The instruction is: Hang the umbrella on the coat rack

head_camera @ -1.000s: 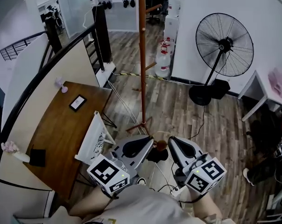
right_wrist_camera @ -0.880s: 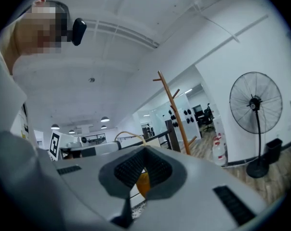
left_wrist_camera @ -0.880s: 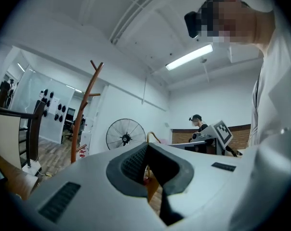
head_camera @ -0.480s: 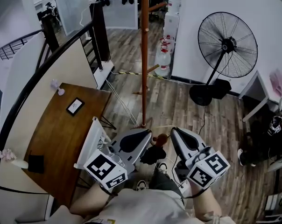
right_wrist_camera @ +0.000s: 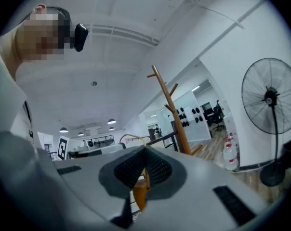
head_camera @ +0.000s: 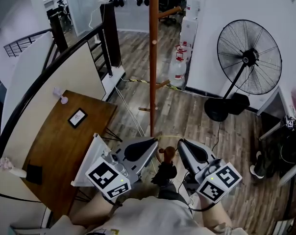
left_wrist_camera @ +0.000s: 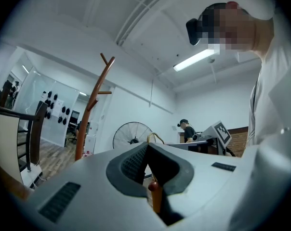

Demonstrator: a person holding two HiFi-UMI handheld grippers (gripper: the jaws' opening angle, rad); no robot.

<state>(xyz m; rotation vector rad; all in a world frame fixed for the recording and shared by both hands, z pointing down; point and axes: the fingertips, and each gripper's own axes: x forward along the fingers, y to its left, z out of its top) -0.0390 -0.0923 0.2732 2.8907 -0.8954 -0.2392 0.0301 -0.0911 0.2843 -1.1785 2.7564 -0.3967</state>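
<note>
Left claw [head_camera: 155,144] and right claw [head_camera: 180,145] clench the upright umbrella [head_camera: 166,155], handle topmost.

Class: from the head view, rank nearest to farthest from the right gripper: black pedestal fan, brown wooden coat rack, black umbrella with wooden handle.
1. Black umbrella with wooden handle: at the right gripper, on its left.
2. Brown wooden coat rack: ahead, slightly left.
3. Black pedestal fan: farthest, ahead and to the right.
</note>
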